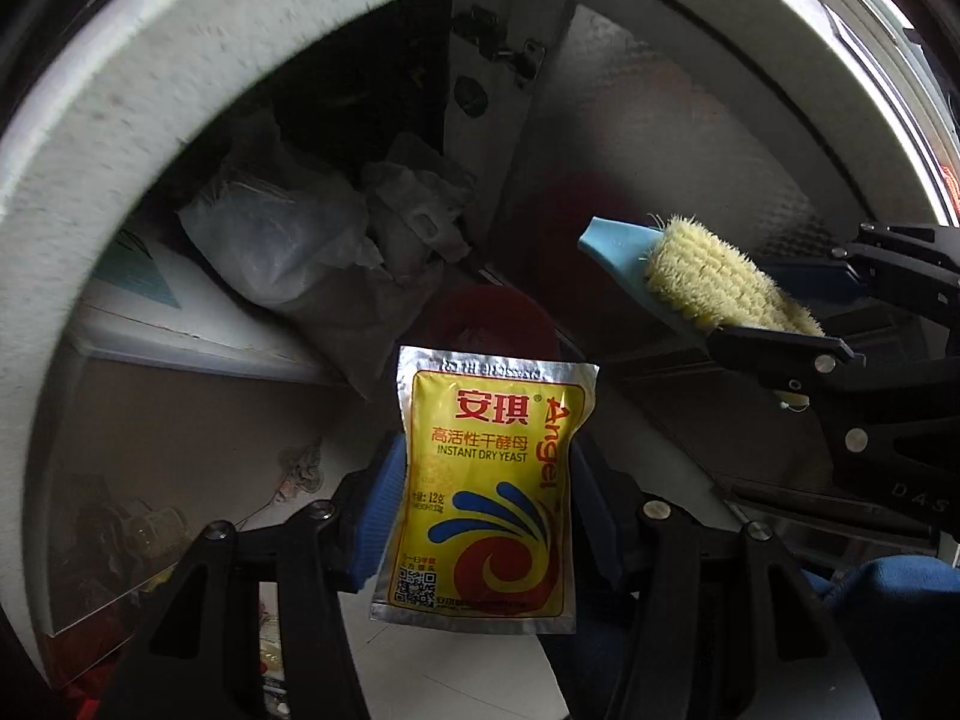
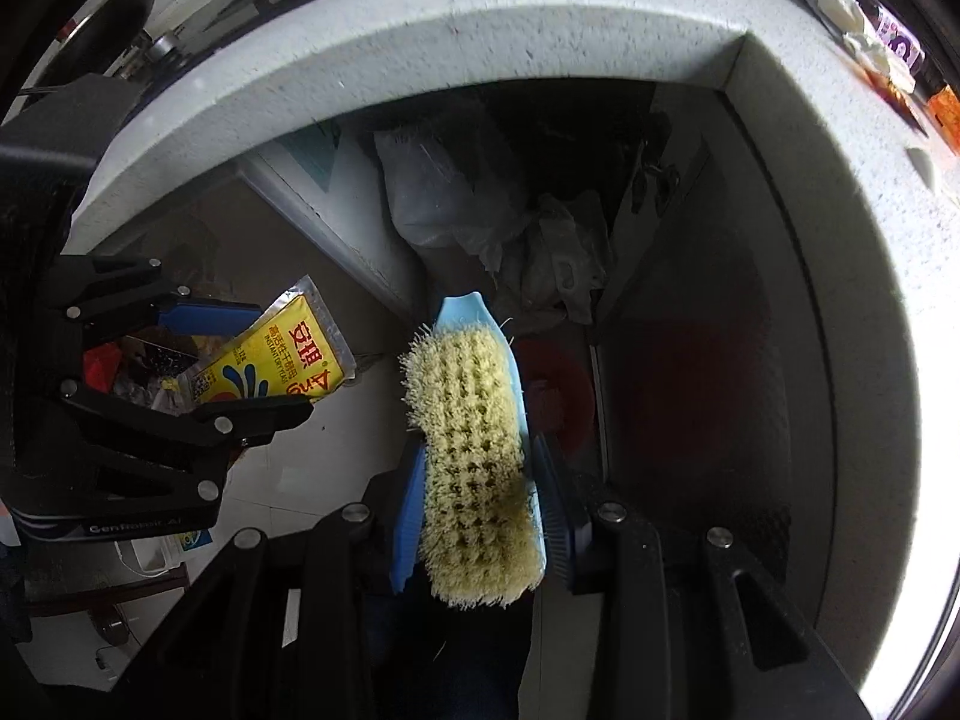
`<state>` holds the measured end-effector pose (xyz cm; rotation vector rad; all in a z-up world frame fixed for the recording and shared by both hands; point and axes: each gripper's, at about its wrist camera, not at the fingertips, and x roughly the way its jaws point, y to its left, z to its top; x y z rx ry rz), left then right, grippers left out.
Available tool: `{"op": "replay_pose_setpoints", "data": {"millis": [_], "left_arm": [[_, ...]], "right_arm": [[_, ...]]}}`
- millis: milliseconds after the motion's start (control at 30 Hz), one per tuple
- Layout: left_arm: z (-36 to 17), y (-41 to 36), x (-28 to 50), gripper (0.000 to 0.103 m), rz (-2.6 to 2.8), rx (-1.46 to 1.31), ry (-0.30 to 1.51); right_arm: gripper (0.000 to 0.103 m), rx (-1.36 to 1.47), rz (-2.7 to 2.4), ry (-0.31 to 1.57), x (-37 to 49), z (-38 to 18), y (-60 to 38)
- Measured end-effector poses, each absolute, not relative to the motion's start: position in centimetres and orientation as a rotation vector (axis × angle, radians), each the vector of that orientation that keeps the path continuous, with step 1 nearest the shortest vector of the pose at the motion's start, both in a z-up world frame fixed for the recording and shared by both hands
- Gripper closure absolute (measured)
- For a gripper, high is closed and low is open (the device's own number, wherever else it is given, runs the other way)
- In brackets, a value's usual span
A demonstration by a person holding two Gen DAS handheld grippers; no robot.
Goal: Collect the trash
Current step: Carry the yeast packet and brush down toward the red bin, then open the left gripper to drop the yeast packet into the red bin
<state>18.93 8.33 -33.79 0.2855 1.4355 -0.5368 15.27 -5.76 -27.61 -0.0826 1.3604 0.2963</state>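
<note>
A yellow and silver instant dry yeast packet [image 1: 480, 516] stands upright between the blue pads of my left gripper [image 1: 487, 468], which is shut on it. My right gripper [image 2: 480, 510] is shut on a scrub brush [image 2: 468, 420] with a light blue back and pale yellow bristles. Both point steeply down into a dark gap below the counter edge. A red round container [image 1: 480, 318] lies beneath them, partly hidden by the packet. In the left wrist view the right gripper [image 1: 798, 312] holds the brush [image 1: 708, 276] at the right. In the right wrist view the left gripper [image 2: 252, 360] holds the packet [image 2: 288, 354] at the left.
A white speckled countertop [image 1: 180, 90] curves over the gap. Crumpled clear plastic bags [image 1: 270, 228] are stuffed at the back of the gap. A metal cabinet side [image 1: 660, 180] walls it on the right. Bottles and packets [image 2: 870, 42] sit on the counter at far right.
</note>
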Motion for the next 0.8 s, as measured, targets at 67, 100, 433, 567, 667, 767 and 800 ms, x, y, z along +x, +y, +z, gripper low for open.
{"op": "replay_pose_setpoints", "data": {"millis": [67, 100, 433, 567, 667, 767, 800], "left_arm": [[-36.7, 7.7, 19.3, 0.05, -0.539, 0.276, 1.445], [-38.2, 7.4, 19.5, 0.05, -0.541, 0.269, 1.448], [-49.1, 4.3, 21.9, 0.05, -0.595, 0.295, 1.467], [-51.4, 3.3, 22.6, 0.049, -0.604, 0.336, 1.459], [-51.9, 3.2, 23.3, 0.043, -0.619, 0.276, 1.481], [-52.2, 2.8, 23.5, 0.034, -0.636, 0.262, 1.473], [-52.1, 2.7, 23.6, 0.028, -0.638, 0.269, 1.467]], "right_arm": [[0.07, -0.086, 0.274, 1.378, 15.9, -30.2, -6.4], [0.07, -0.068, 0.272, 1.383, 16.3, -31.5, -6.9], [0.075, -0.052, 0.196, 1.37, 18.4, -41.4, -9.3], [0.075, -0.033, 0.176, 1.37, 18.6, -43.4, -10.4], [0.075, -0.017, 0.169, 1.387, 18.8, -43.8, -10.9], [0.075, -0.005, 0.169, 1.394, 18.5, -43.9, -11.1], [0.075, -0.005, 0.168, 1.393, 18.5, -43.8, -11.2]]}}
